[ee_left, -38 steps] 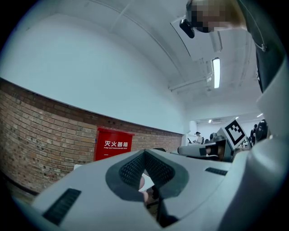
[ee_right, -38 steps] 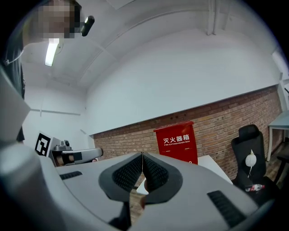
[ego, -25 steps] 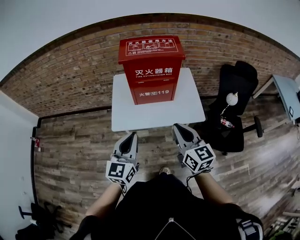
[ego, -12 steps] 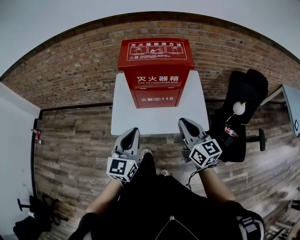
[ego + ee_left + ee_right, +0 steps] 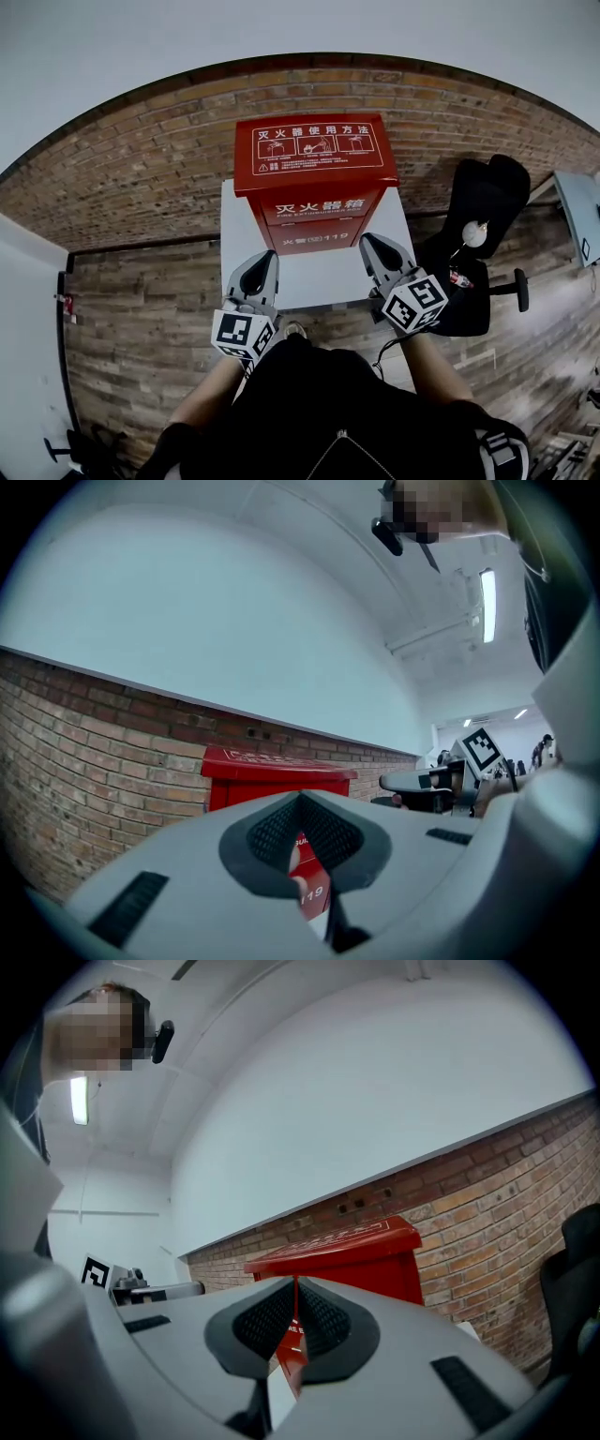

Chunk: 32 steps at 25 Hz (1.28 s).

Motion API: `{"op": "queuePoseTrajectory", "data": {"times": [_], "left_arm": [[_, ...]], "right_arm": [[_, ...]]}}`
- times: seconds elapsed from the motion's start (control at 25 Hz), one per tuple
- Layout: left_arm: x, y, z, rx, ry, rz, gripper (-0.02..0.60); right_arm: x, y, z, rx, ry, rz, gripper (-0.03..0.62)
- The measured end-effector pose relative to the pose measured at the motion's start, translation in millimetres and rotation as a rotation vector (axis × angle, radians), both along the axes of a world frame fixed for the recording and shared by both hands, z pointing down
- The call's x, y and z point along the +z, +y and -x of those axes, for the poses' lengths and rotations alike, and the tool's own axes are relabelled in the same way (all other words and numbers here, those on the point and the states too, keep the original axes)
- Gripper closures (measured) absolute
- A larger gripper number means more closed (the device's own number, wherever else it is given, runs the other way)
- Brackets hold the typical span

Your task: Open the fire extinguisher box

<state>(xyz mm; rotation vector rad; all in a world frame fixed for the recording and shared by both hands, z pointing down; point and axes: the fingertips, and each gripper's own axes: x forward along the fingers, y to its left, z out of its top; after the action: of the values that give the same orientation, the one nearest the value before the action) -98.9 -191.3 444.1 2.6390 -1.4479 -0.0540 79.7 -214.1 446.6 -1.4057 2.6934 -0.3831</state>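
A red fire extinguisher box (image 5: 314,178) stands on a small white table (image 5: 314,275) against the brick wall, its sloped lid down and white lettering on the front. My left gripper (image 5: 264,262) hovers over the table's front left, short of the box, jaws shut and empty. Over the front right of the table my right gripper (image 5: 372,244) is also shut on nothing, close to the box's lower right corner. The box's red lid (image 5: 277,761) shows ahead in the left gripper view, and the box (image 5: 352,1252) again beyond the closed jaws in the right gripper view.
A black office chair (image 5: 473,239) with a white object on it stands right of the table. Brick wall (image 5: 141,150) runs behind the box. Wooden plank floor (image 5: 131,319) lies all around. A grey desk edge (image 5: 577,202) shows at far right.
The view has drawn closer to the box, which now looks larger. Both grippers have moved forward over the table's front edge toward the box. Jaws stay shut.
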Motion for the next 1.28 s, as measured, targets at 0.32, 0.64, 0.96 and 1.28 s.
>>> {"op": "queuePoseTrajectory", "data": {"times": [0.32, 0.64, 0.96, 1.28], "left_arm": [[4.1, -60.8, 5.2, 0.021, 0.000, 0.022, 0.533], [-19.7, -86.2, 9.8, -0.007, -0.031, -0.026, 0.449], [-12.9, -135.0, 66.8, 0.023, -0.068, -0.050, 0.231], [2.9, -147.7, 50.0, 0.116, -0.095, -0.022, 0.212]], "right_arm": [[-0.2, -51.0, 16.6, -0.011, 0.022, 0.001, 0.574], [-38.6, -77.2, 6.2, -0.104, 0.088, -0.112, 0.536], [-23.9, -122.2, -81.4, -0.053, 0.208, -0.084, 0.309], [0.2, -131.2, -68.0, -0.162, 0.300, -0.062, 0.292]]}}
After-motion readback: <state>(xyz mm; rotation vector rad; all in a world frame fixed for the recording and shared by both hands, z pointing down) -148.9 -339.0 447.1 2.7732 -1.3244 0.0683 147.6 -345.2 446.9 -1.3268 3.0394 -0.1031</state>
